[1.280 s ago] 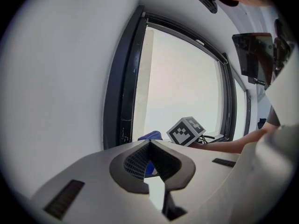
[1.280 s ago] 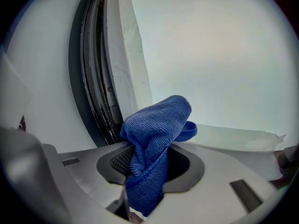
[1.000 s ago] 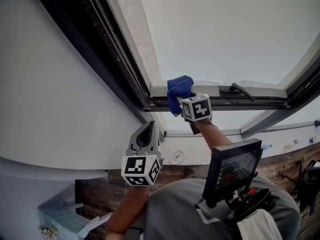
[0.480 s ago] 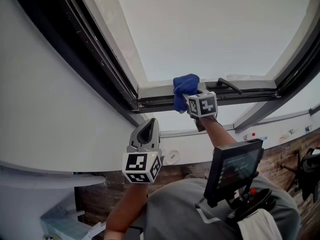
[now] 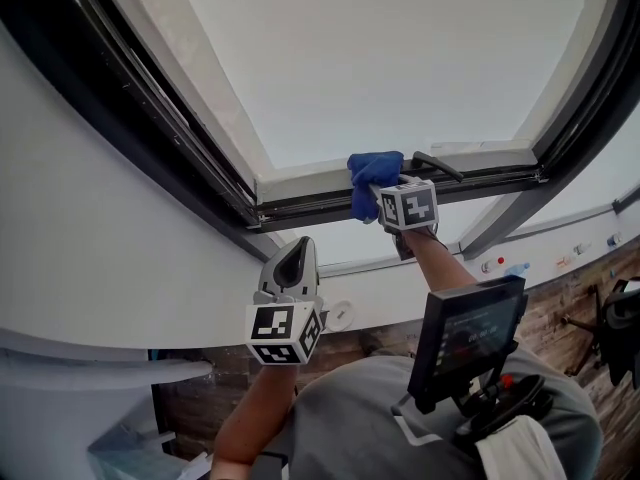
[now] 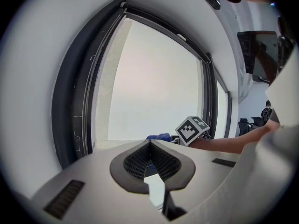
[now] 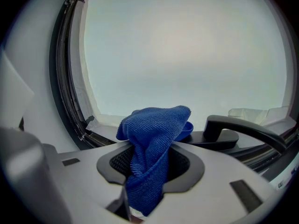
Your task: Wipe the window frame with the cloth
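Observation:
A blue cloth is bunched between the jaws of my right gripper, which is shut on it. The cloth rests against the bottom rail of the window frame, just left of the black window handle. The handle sits close on the right in the right gripper view. My left gripper hangs lower, away from the frame, its jaws shut with nothing between them. Behind it shows the right gripper's marker cube beside the cloth.
Dark frame channels run up the left side of the pane. A white wall lies left of the frame. A small black screen hangs at the person's chest. A second dark frame post slants at right.
The right gripper with the cloth has shifted a little to the right along the bottom rail, toward the handle. The head view has tilted upward. The left gripper stays about where it was.

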Demonstrator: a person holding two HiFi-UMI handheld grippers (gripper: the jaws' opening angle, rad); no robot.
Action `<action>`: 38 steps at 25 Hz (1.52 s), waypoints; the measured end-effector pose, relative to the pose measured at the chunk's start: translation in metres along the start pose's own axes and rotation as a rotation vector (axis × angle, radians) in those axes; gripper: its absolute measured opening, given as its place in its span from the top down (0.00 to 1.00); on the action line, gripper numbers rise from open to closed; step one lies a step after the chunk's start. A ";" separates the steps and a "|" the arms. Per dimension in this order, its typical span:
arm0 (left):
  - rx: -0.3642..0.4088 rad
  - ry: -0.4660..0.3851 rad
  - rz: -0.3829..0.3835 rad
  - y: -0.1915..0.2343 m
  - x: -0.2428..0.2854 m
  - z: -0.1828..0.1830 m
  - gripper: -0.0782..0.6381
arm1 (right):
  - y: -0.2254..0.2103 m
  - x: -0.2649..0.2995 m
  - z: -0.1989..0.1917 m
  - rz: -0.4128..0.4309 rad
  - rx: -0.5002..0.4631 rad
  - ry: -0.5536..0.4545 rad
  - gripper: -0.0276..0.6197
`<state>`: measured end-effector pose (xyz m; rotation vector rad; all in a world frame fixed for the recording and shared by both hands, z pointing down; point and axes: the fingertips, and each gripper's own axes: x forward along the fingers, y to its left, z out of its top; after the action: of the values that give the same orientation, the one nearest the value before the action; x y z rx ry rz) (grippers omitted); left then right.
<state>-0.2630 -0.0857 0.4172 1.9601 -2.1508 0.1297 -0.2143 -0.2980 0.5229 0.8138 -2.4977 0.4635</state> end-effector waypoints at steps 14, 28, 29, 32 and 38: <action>-0.007 -0.001 -0.005 -0.027 0.027 0.005 0.88 | -0.010 -0.007 -0.002 0.016 -0.042 -0.019 0.71; -0.019 -0.092 -0.168 -0.040 0.029 0.036 0.88 | 0.001 -0.113 0.048 -0.027 -0.018 -0.188 0.71; -0.024 -0.101 -0.185 -0.045 0.030 0.037 0.88 | -0.002 -0.119 0.047 -0.049 -0.028 -0.189 0.71; -0.021 -0.108 -0.224 -0.058 0.033 0.038 0.88 | -0.010 -0.132 0.040 -0.099 -0.024 -0.188 0.71; -0.026 -0.087 -0.239 -0.068 0.041 0.029 0.88 | -0.036 -0.152 0.040 -0.141 0.026 -0.217 0.71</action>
<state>-0.2025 -0.1384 0.3927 2.2255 -1.9368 -0.0245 -0.0964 -0.2738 0.4156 1.0952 -2.6105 0.3773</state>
